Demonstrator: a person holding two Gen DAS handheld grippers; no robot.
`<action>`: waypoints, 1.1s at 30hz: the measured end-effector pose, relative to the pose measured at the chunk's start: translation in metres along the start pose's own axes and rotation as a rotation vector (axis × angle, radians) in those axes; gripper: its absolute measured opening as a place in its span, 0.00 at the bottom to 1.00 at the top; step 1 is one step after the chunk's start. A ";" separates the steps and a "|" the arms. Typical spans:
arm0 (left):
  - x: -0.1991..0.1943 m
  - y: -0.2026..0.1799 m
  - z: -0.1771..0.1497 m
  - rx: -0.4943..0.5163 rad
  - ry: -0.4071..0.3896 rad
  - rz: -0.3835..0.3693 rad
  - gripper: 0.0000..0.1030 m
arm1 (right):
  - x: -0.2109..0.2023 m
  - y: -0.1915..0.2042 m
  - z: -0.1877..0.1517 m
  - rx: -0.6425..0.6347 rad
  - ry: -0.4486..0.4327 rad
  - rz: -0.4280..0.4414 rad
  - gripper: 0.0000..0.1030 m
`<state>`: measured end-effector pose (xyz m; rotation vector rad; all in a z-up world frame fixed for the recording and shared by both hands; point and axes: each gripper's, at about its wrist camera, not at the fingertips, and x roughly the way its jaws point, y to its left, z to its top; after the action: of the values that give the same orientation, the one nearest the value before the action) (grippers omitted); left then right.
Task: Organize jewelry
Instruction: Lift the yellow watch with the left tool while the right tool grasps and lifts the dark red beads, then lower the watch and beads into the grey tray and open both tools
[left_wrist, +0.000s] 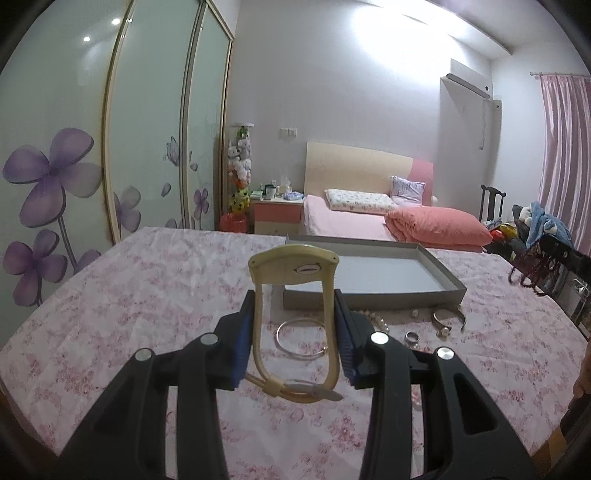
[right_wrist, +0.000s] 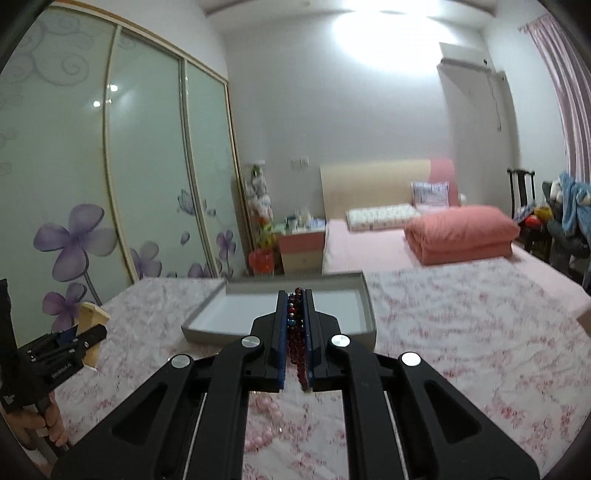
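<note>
Pink floral cloth (left_wrist: 147, 280) covers the table in front of me, with a shallow grey cardboard tray (left_wrist: 436, 291) lying on it. My left gripper (left_wrist: 295, 332) is clamped partway on a cream-yellow watch with a looped strap (left_wrist: 293, 266), holding it upright above the cloth. My right gripper (right_wrist: 295, 332) is clenched on a strand of dark red beads (right_wrist: 295, 325), lifted in front of the tray. Silver bangles (left_wrist: 299, 339), rings and pearls lie on the cloth just before the tray.
</note>
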<state>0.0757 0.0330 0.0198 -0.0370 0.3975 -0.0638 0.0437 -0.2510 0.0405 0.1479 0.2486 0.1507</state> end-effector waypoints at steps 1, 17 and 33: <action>0.001 -0.002 0.001 0.001 -0.002 -0.001 0.38 | 0.000 0.001 0.001 -0.002 -0.013 -0.003 0.08; 0.031 -0.035 0.036 0.070 -0.086 0.008 0.38 | 0.030 0.003 0.007 0.025 -0.091 0.000 0.08; 0.123 -0.062 0.069 0.077 -0.073 0.029 0.38 | 0.109 -0.004 0.032 0.017 -0.110 -0.015 0.08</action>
<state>0.2123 -0.0359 0.0390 0.0420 0.3227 -0.0490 0.1565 -0.2414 0.0450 0.1703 0.1417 0.1254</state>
